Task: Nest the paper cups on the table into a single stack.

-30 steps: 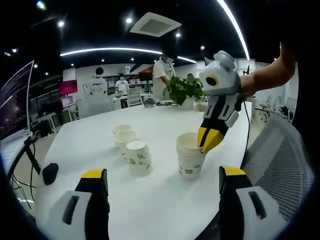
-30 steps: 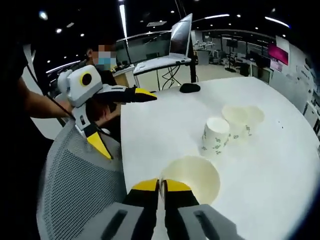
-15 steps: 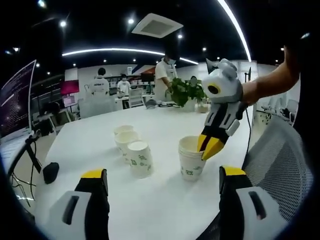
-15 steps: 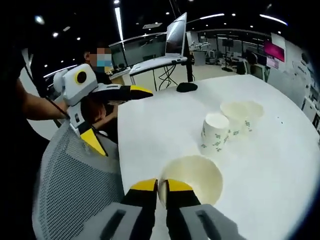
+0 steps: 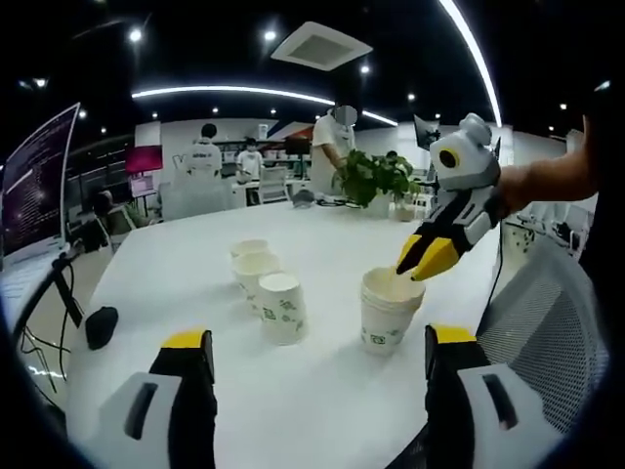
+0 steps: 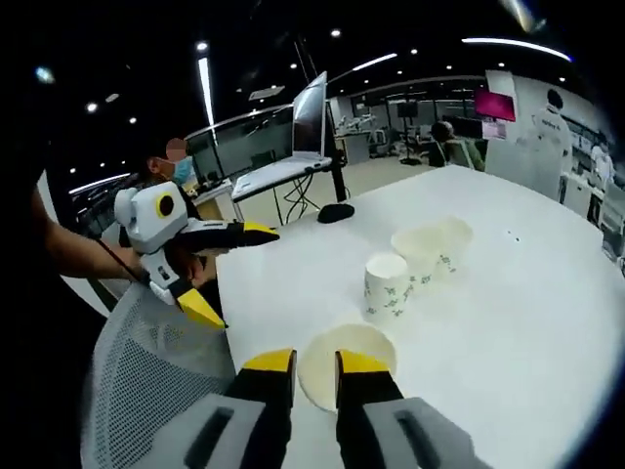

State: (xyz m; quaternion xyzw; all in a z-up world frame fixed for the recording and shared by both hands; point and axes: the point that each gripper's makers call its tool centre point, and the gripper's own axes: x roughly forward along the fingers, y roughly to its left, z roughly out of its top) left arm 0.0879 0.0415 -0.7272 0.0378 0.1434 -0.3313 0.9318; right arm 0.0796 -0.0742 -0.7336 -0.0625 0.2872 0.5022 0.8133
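Right gripper (image 6: 313, 360): jaws slightly parted, empty, hovering just above the rim of the cup stack (image 5: 389, 311). Left gripper (image 5: 311, 350): jaws spread wide, empty. Stack stood upright, mouth up, near the table (image 5: 322, 410) edge; inverted cup (image 5: 282, 308) left, two upright cups (image 5: 254, 265) beyond.

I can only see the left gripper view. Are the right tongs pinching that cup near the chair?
Observer: No. In the right gripper view, the right tongs are parted, with a gap between the jaws, by the near rim of the cup.
Operator: Is anything inside the cup?
Observer: Seen from above, it looks empty, just white paper.
Operator: Where are my left tongs?
Observer: The left tongs are open wide, held above the mesh chair at the edge of the table.
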